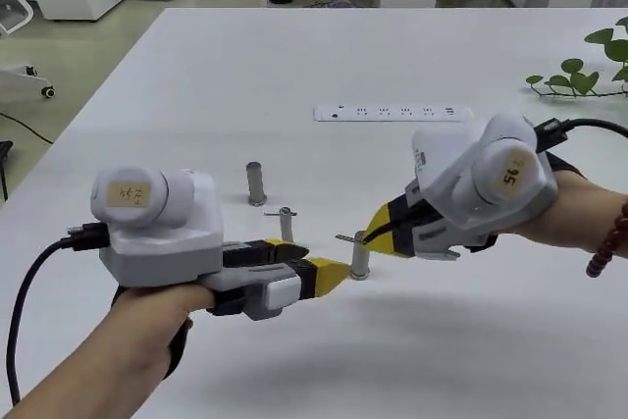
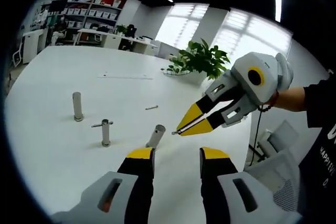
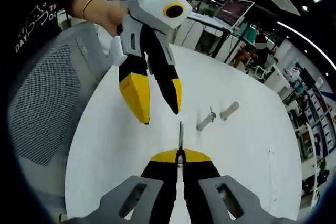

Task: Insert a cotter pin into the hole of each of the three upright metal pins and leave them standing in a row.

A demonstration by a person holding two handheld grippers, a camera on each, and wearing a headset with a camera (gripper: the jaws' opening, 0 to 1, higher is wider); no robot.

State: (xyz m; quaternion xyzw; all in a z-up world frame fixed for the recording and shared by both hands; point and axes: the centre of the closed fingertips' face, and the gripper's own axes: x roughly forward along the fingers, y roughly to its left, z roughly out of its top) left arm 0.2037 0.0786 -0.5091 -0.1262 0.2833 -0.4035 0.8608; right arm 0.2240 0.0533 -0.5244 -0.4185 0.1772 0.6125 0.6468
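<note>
Three upright metal pins stand in a row: the far pin (image 1: 256,183) (image 2: 77,106), the middle pin (image 1: 287,225) (image 2: 106,132) (image 3: 206,121) with a cotter pin across its top, and the near pin (image 1: 360,255) (image 2: 156,136). My right gripper (image 1: 376,231) (image 2: 178,131) (image 3: 180,157) is shut on a cotter pin (image 1: 347,238) (image 3: 180,132), whose free end lies at the near pin's top. I cannot tell if it is in the hole. My left gripper (image 1: 314,262) (image 2: 177,157) (image 3: 156,100) is open and holds nothing, just left of the near pin.
A white power strip (image 1: 392,113) (image 2: 126,77) lies further back on the white table (image 1: 196,76). A green plant (image 1: 589,71) (image 2: 199,59) is at the far right edge. A loose cotter pin (image 2: 151,107) lies on the table beyond the pins.
</note>
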